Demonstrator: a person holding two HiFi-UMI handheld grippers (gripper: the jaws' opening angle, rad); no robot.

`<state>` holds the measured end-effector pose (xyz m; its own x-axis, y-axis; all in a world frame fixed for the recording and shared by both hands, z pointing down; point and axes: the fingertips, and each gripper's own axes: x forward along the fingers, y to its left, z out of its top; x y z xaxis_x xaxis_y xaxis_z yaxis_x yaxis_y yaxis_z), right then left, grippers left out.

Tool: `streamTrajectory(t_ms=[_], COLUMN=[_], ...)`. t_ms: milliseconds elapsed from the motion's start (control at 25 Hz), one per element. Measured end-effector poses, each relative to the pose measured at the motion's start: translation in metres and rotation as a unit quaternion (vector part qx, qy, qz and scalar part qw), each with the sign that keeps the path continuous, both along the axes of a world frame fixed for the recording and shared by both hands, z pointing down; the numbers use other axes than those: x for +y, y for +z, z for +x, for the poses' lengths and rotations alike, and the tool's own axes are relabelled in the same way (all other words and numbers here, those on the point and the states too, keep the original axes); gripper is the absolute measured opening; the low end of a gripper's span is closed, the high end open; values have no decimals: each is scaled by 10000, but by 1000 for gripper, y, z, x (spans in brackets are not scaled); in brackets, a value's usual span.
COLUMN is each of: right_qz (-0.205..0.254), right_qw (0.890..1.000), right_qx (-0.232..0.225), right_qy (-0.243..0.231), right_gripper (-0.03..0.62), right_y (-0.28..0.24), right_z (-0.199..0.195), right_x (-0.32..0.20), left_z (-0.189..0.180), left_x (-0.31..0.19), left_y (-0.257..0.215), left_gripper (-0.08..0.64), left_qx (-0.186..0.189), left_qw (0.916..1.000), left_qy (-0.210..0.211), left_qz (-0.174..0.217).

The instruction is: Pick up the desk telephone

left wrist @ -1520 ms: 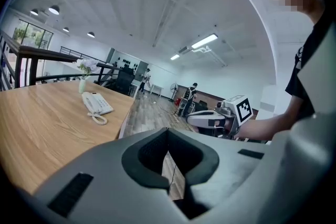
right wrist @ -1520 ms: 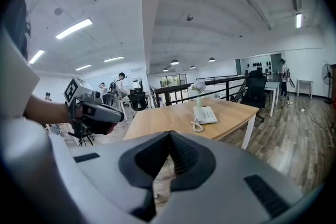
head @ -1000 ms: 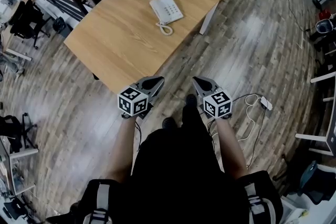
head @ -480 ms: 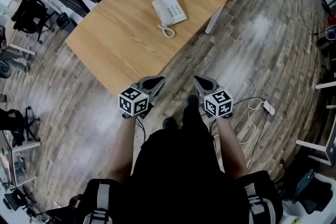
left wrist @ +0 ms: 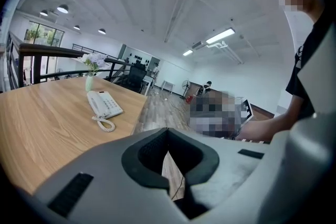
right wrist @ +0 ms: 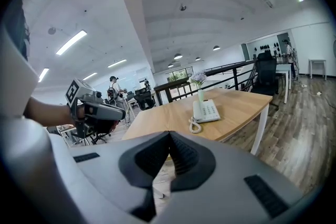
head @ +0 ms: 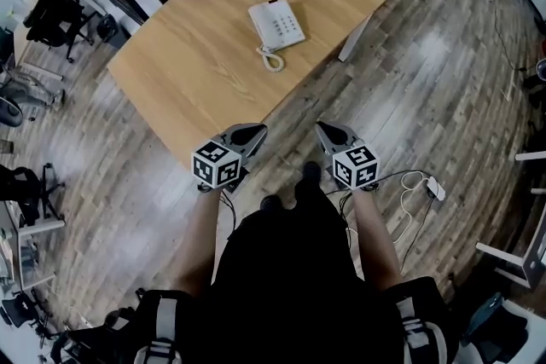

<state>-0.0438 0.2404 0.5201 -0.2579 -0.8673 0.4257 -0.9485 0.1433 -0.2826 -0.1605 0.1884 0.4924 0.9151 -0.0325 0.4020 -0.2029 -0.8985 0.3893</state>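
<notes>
While left gripper (head: 254,130) and right gripper (head: 324,129) have jaws closed, desk telephone (head: 276,23) lies well past table edge (head: 246,95).

Key print on the desk telephone (head: 276,23) is illegibly small.

An open-plan office: beyond the left gripper (head: 250,132) and right gripper (head: 329,132) stands a wooden table (head: 188,72) bearing a desk telephone (head: 276,23); black office chairs (head: 49,13) stand far left of them, strip lights (left wrist: 220,35) overhead.
</notes>
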Motion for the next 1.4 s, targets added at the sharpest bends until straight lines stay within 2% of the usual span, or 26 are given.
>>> streamTrajectory(t_ms=[560,1000,1400], right_qz=[-29,14,-19], right_qw=[9992,9964,9940], right_qx=[-62,-126,-122], right_qy=[-385,-836,-1088], right_gripper=[24,24,25], right_y=[2,6,13], right_z=[62,86,119], right_x=[-35,-61,-62], left_z=[52,72,100], left_x=[-23,-38,-29], left_y=[-2,1,6], left_gripper=[21,21,21], left_qx=[-73,-153,-228], left_qw=[9991,9961,9940], left_qy=[-420,-870,-1063], left_qz=[21,75,101])
